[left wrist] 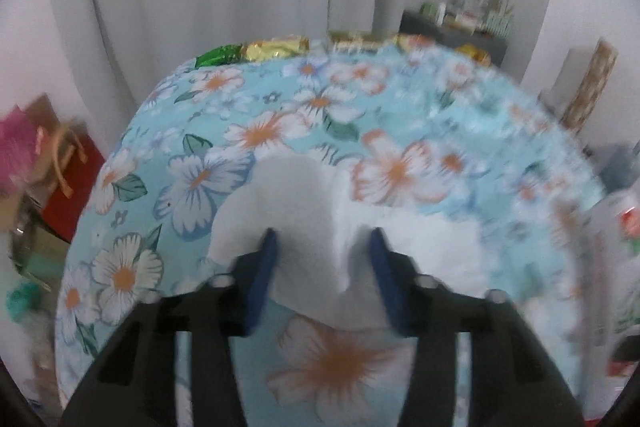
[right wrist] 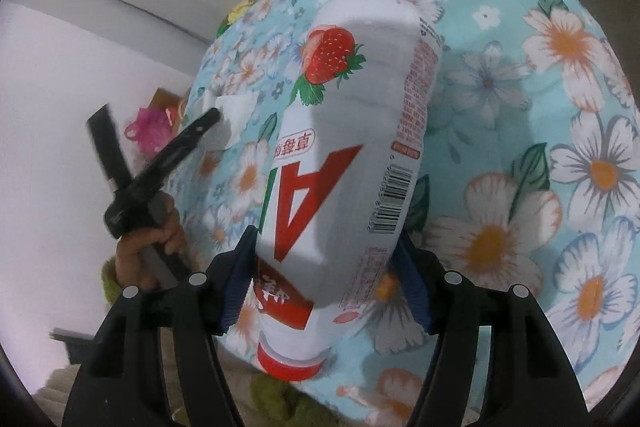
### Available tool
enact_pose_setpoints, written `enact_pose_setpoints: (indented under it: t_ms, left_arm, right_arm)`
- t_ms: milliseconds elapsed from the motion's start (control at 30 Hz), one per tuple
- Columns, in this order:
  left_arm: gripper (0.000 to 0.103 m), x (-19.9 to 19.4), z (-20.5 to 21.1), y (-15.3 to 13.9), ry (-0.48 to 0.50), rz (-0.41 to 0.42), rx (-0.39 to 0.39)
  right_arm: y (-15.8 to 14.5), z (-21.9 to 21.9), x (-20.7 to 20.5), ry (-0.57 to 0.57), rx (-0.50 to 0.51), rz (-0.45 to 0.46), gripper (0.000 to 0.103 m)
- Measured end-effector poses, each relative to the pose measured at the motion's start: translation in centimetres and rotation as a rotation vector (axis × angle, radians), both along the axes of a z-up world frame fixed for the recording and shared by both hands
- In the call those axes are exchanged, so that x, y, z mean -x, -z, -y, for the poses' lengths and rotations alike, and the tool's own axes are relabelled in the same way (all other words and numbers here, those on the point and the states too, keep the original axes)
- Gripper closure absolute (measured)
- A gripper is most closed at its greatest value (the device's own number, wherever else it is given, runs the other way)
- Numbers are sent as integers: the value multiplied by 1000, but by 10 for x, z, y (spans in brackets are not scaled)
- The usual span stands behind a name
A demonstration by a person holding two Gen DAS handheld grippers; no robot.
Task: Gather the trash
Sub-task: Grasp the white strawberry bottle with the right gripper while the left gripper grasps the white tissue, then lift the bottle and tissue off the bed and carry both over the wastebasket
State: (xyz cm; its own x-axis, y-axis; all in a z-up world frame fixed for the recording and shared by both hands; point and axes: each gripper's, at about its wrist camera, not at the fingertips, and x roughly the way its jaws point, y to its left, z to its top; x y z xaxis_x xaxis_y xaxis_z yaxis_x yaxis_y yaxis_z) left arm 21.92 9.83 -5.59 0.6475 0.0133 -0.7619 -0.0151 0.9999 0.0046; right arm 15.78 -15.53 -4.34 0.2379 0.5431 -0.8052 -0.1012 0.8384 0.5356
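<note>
Jaws of the right gripper (right wrist: 324,267) are clamped on a strawberry drink bottle (right wrist: 344,155), held cap-down above the flowered tabletop (right wrist: 560,107). Jaws of the left gripper (left wrist: 322,259) stand apart around a crumpled white tissue (left wrist: 304,203) lying on the cloth. Judged step: picking up the tissue. The next move calls for closing on it, then carrying both pieces to a bin, none visible.
</note>
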Motion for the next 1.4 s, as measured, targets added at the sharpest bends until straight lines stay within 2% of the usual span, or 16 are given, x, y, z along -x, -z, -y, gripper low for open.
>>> enact_pose_setpoints:
  t_ms: [100, 200, 267, 367, 433, 533, 567, 633, 700, 800, 867, 933, 1000, 1100, 1200, 1400]
  left_arm:
    - [101, 3, -7, 0, -21, 11, 42]
    - [102, 17, -13, -14, -37, 48, 70]
    - [102, 36, -15, -31, -39, 103, 45]
    - [102, 67, -11, -56, -35, 204, -73]
    - [102, 91, -2, -71, -13, 281, -200]
    - [101, 125, 24, -80, 92, 345, -360]
    - [101, 135, 33, -79, 143, 341, -371]
    - [101, 149, 47, -69, 235, 273, -309]
    - [101, 155, 51, -54, 289, 177, -176]
    - [100, 157, 44, -23, 274, 54, 54]
    - [100, 160, 39, -17, 247, 53, 109]
    - [93, 162, 34, -18, 220, 78, 118]
    - [70, 162, 31, -20, 188, 98, 99]
    - [60, 161, 34, -20, 177, 112, 63]
    - [54, 160, 41, -14, 191, 73, 5]
    - [54, 158, 46, -4, 176, 34, -38]
  right_arm:
    - [1, 6, 3, 10, -7, 12, 39]
    - [4, 18, 5, 16, -34, 14, 41]
    - [6, 21, 6, 17, -50, 12, 41]
    - [4, 30, 13, 15, -59, 18, 41]
    - [4, 34, 15, 16, -61, 23, 41]
    - [3, 37, 18, 19, -67, 26, 41]
    - [3, 38, 19, 20, -68, 27, 41]
    - [3, 39, 20, 23, -69, 29, 41]
    - [2, 40, 22, 29, -70, 32, 41]
    - [1, 43, 25, 39, -70, 32, 41]
    - [-1, 44, 26, 37, -65, 32, 41]
    - [-3, 45, 26, 32, -63, 32, 41]
    - [-2, 46, 26, 34, -70, 27, 41]
    - [-2, 46, 26, 43, -76, 30, 40]
    - [-3, 45, 29, 50, -70, 32, 40]
    - [-1, 42, 32, 57, -65, 30, 39]
